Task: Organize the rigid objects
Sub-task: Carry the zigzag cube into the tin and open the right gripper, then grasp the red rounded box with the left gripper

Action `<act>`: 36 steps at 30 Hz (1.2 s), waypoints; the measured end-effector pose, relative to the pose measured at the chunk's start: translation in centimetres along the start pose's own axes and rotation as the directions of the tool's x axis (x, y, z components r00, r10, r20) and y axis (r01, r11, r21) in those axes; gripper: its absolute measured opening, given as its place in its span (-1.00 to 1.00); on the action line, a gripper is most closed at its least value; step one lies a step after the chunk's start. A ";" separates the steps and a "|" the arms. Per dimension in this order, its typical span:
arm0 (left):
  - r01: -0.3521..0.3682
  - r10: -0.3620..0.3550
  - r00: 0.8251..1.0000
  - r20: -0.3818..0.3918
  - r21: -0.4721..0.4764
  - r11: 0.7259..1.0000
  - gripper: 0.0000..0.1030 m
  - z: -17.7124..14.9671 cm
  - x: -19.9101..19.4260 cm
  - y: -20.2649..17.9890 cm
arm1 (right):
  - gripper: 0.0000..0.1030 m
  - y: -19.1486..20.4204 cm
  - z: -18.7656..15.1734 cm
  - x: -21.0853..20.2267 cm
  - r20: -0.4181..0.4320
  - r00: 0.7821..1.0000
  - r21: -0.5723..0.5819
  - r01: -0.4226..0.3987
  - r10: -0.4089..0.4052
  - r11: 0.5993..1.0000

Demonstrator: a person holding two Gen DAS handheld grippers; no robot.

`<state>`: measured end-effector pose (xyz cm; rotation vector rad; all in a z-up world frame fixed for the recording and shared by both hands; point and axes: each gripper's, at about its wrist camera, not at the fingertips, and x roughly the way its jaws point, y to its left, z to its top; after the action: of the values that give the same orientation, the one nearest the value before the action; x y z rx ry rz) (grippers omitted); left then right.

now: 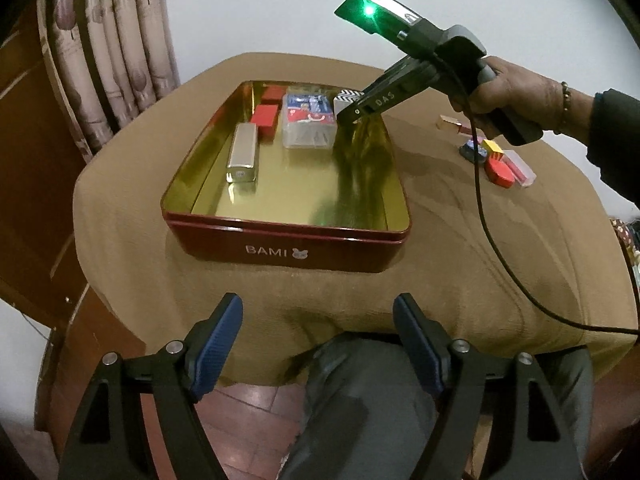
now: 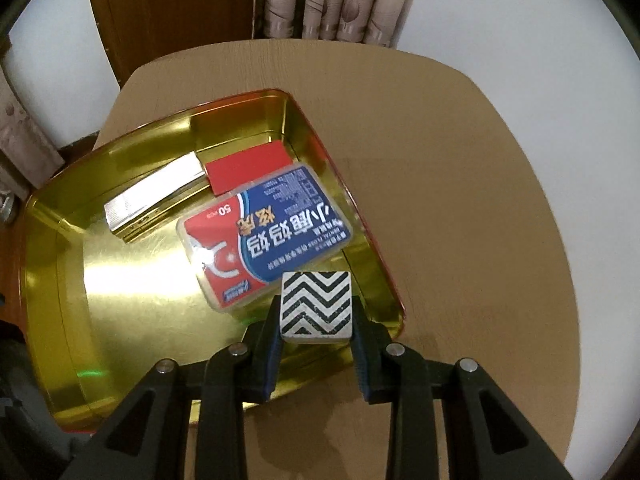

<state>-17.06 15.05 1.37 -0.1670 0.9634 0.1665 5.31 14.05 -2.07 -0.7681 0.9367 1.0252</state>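
A red tin with a gold inside stands on the brown-covered table. In it lie a silver bar, red blocks and a clear floss box with a red and blue label. My right gripper is shut on a black-and-white zigzag block and holds it over the tin's near right corner; it also shows in the left wrist view. My left gripper is open and empty over the table's front edge.
Several small objects lie on the cloth at the right: a red block, a clear case, a dark piece and a lipstick-like item. A black cable trails over the table's right side. Curtains hang behind.
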 end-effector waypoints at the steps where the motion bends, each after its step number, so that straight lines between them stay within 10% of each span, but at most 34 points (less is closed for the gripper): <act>1: 0.003 -0.003 1.000 -0.005 -0.004 1.000 0.44 0.0 0.1 0.1 | -0.42 -0.2 0.1 0.2 0.004 1.000 0.007 -0.004 0.004 1.000; 11: -0.004 0.004 1.000 -0.014 0.012 1.000 0.44 -0.4 0.3 -0.5 | -0.26 -0.3 -0.4 -1.2 0.111 0.993 0.069 0.030 -0.038 0.997; 17: -0.007 0.007 1.000 0.005 0.037 0.999 0.44 -0.5 -0.3 -1.3 | -0.22 -2.4 -6.2 -10.1 0.330 0.934 0.311 0.030 -0.138 0.950; 23: 0.010 -0.012 1.000 0.012 0.100 0.995 0.44 -0.7 -0.9 -3.4 | 0.02 -4.3 -21.1 -15.9 0.299 0.873 0.618 0.131 -0.386 0.775; 30: 0.107 -0.106 0.994 -0.015 0.192 0.976 0.49 1.4 -0.1 -8.9 | 0.08 -6.3 -38.2 -15.2 0.027 0.869 0.843 0.246 -0.495 0.479; 36: 0.183 -0.173 0.983 -0.065 0.230 0.956 0.53 5.3 3.1 -14.3 | 0.08 -6.3 -44.0 -14.8 -0.051 0.850 0.881 0.286 -0.524 0.377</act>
<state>-7.99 2.49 2.71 -0.0388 0.9991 -0.1180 -4.08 -31.69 -6.00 0.0389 0.8391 0.0738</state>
